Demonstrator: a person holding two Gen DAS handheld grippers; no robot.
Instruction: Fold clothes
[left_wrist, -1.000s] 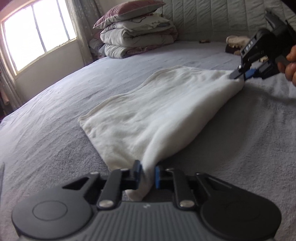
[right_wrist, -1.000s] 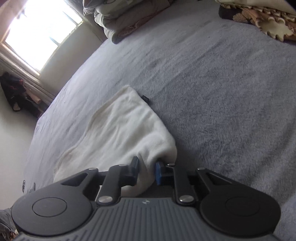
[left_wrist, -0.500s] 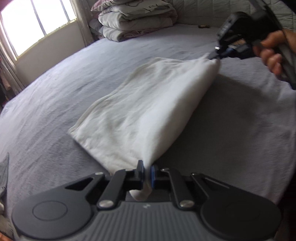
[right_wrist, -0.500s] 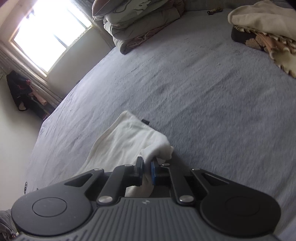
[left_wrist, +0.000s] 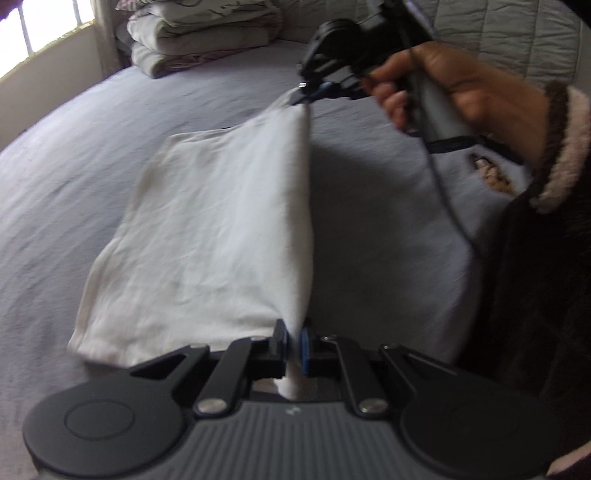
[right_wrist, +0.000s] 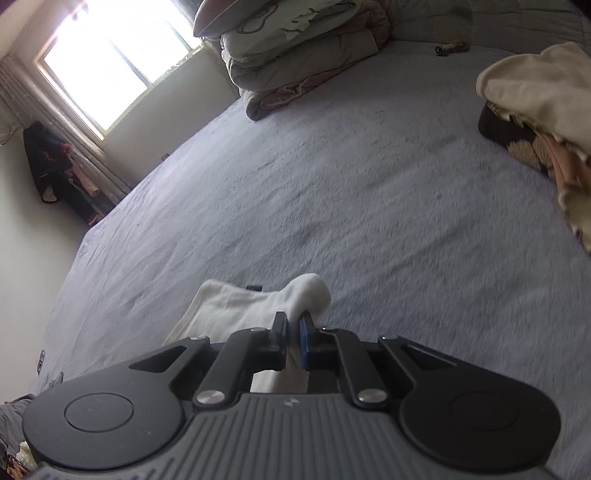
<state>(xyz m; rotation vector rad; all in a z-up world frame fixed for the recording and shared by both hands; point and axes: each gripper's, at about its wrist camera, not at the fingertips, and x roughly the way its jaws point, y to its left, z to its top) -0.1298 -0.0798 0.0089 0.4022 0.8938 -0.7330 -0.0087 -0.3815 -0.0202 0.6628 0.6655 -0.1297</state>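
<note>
Two-gripper fold of a white garment (left_wrist: 221, 229) on a bed. The left gripper (left_wrist: 292, 345) is clamped on the near corner of the cloth, a tuft of fabric passing between its fingers and out behind them. The right gripper (right_wrist: 292, 339) is likewise pinched tight on the far corner; in the left wrist view it appears at the far end of the raised edge (left_wrist: 301, 99), held by the person's right hand (left_wrist: 454, 74). The fold edge runs taut in a straight line from one pair of fingers to the other, lifted clear of the bed, while the rest of the garment slopes down to the left of the fingers and rests on the cover.

To do this step well — judged from the frames — both corners should travel together at equal height, keeping the edge tight so that no slack bunches midway. The raised edge should be carried across to the resting edge left of the fingers and laid down flush before either grip lets go.

The surface is a grey bedspread (right_wrist: 369, 192), soft and lightly creased, likely to drag on the cloth. Ahead of the fingers lie stacked quilts (right_wrist: 295, 62) against the headboard; a bright window (right_wrist: 107, 66) stands to the left, and a heap of cream clothing (right_wrist: 535, 96) sits well apart to the right.
</note>
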